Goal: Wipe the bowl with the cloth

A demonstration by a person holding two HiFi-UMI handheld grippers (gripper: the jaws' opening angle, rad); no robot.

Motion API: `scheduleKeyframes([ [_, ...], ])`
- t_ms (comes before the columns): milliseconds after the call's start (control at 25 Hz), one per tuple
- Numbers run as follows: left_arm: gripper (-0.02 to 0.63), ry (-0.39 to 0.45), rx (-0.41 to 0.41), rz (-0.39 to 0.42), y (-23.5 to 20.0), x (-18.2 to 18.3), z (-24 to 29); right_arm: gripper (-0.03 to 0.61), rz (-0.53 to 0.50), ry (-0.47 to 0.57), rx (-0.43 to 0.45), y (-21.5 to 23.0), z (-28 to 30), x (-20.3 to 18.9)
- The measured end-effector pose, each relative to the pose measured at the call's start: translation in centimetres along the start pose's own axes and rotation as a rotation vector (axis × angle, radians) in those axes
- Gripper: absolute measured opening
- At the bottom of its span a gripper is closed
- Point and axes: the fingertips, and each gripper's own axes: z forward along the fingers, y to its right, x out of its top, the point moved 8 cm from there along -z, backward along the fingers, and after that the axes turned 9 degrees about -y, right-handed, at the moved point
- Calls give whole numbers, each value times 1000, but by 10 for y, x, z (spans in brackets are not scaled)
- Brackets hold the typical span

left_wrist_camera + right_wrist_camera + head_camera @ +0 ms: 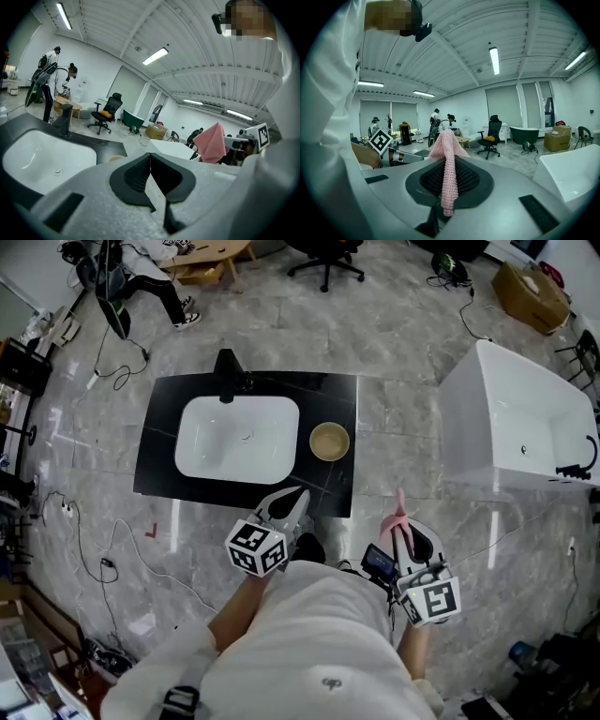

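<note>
Holding both tools close to our body, we had the right gripper [449, 180] clamped on the pink cloth [446, 145], whose free end stood up past the tips. Our left gripper [151, 164] had its jaws pressed together with nothing between them, and it hung above the near edge of the black counter [342, 395]. Farther out, the bowl [329, 442] stood on that counter just right of the white sink [216, 460], with the faucet [226, 381] at the sink's far side.
</note>
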Motion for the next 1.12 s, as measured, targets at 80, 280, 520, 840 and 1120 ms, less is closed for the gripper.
scheduleKeyframes([
  [80,11,-25,-13,-13,-19,3,8,16,5,-3,-23,-2,13,5],
  [280,11,-75,-31,-30,-54,13,27,15,25,-25,-83,-7,36,18],
  [520,12,-139,-33,-30,-78,14,47,16,53,-46,-117,-9,54,23],
  [840,12,-172,-1,-101,-88,5,69,16,68,-79,-126,6,58,27],
  [1120,26,-212,-16,-234,-101,-11,94,15,75,-135,-155,17,53,23],
])
